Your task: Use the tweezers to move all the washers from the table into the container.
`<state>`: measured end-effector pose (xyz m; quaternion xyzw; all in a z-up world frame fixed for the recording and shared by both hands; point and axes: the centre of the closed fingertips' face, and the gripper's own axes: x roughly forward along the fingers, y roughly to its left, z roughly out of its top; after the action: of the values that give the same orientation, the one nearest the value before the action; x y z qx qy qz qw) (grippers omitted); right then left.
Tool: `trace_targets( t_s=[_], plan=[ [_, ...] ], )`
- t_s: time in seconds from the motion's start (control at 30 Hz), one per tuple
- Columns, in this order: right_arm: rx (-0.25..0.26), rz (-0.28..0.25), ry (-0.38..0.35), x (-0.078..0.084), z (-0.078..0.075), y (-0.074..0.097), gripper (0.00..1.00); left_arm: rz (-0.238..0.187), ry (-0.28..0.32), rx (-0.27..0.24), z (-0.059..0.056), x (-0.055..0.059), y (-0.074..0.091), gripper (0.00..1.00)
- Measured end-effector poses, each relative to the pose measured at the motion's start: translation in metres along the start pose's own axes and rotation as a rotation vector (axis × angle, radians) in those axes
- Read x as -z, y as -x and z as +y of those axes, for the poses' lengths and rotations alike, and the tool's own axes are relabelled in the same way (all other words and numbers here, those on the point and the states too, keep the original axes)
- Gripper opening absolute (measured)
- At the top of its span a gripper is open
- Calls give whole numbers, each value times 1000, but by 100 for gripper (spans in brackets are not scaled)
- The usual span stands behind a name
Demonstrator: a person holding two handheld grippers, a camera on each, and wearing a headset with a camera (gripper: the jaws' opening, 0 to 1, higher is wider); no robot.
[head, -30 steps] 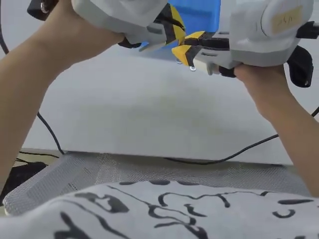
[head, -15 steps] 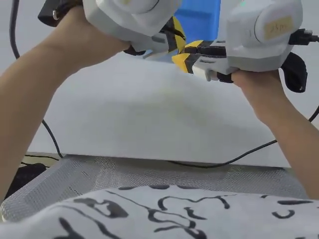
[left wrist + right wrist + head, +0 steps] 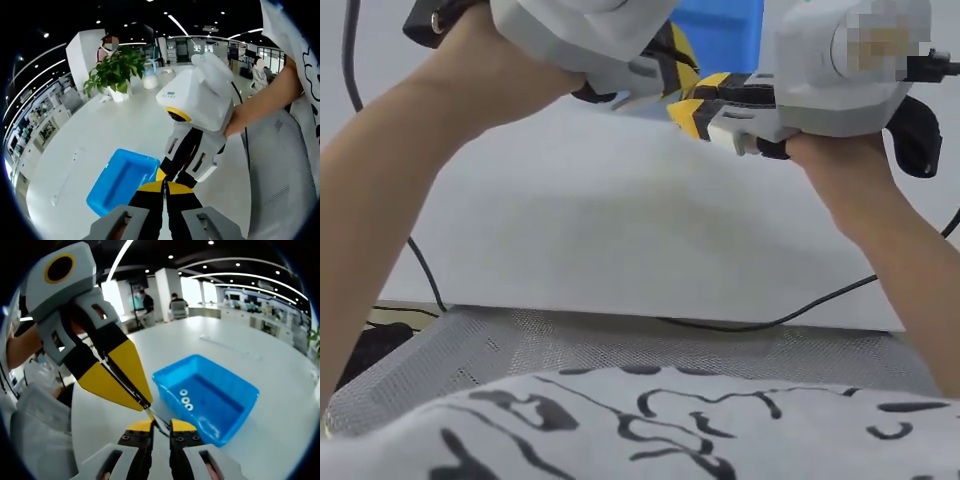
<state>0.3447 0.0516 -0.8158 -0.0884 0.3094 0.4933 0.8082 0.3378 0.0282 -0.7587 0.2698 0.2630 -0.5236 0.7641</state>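
Tweezers held between both grippers, beside the blue container

Seen from the right gripper view, the left gripper (image 3: 145,405) is clenched along the tweezers (image 3: 156,421). Their thin tip runs down between the jaws of the right gripper (image 3: 161,429), which stand close on either side of it; I cannot tell whether they pinch it. Three washers (image 3: 185,400) already lie in a row on the floor of the blue container (image 3: 240,412), just beyond the tools, and both grippers hang above the white table (image 3: 620,220). This looks like a regrip or a squeeze of the tweezers between pickups; whether the tip carries a washer is too small to tell. The next move probably calls for a settled hold, then a careful lowering of the tip.
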Motion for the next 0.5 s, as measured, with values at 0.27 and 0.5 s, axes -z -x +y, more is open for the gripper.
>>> trace_targets(
  t_s=[0.27,0.5],
  plan=[
    [19,14,26,0,0,3,8,6,1,0,0,1,1,0],
    [26,12,25,0,-1,4,8,7,0,0,1,0,0,0]
  ],
)
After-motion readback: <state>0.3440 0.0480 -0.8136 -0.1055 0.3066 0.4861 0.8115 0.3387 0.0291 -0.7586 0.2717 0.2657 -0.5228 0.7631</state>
